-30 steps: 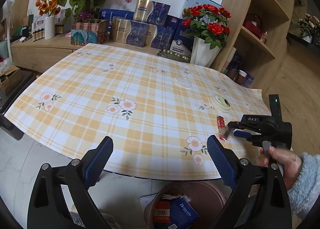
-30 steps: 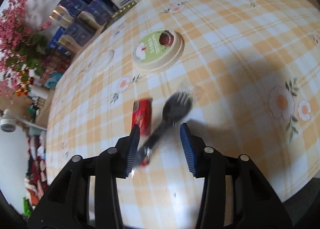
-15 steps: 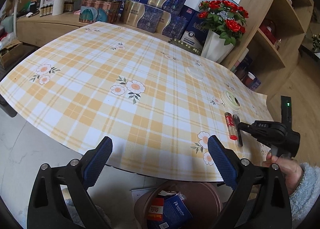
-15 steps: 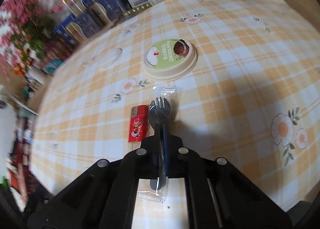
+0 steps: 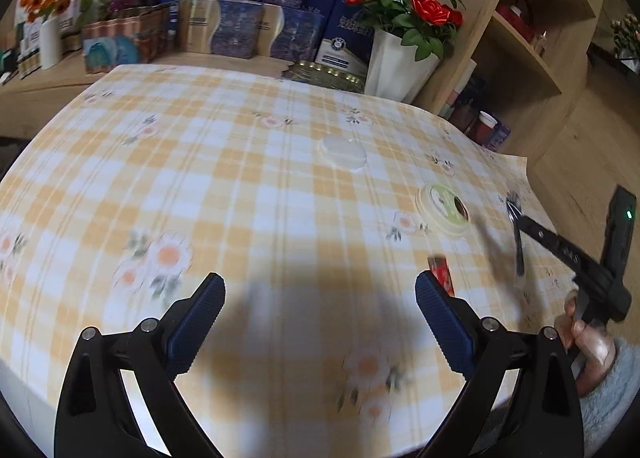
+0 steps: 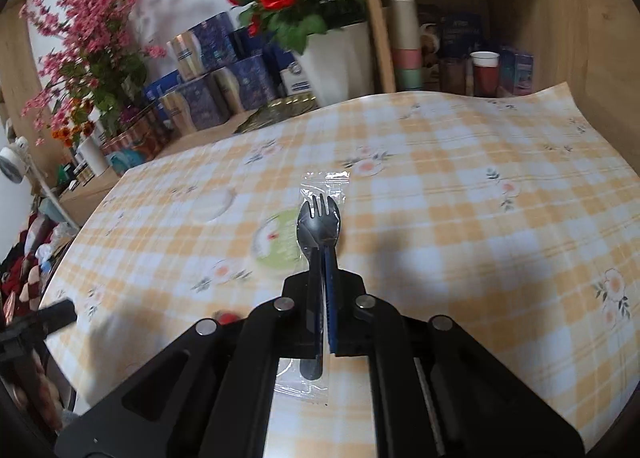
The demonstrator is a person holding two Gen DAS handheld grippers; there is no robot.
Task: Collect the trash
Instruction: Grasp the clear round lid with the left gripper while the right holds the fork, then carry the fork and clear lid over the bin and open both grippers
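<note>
Left wrist view sits low at the near edge of the tabletop (image 5: 248, 186), facing across to the rose pot (image 5: 400, 58) at upper right. Right wrist view rides above the tabletop, facing that pot too; both catch the green-labelled lid (image 6: 276, 242).

Left gripper (image 5: 320, 310): black frame with silver screws and ribbed blue pads (image 5: 196, 324). Right gripper (image 6: 325, 294): the same black frame, silver screws and blue pads, with white lettering and a green light at 3 o'clock. Bare-skinned hand (image 5: 586, 342), fuzzy pale grey sleeve (image 5: 608, 394).
</note>
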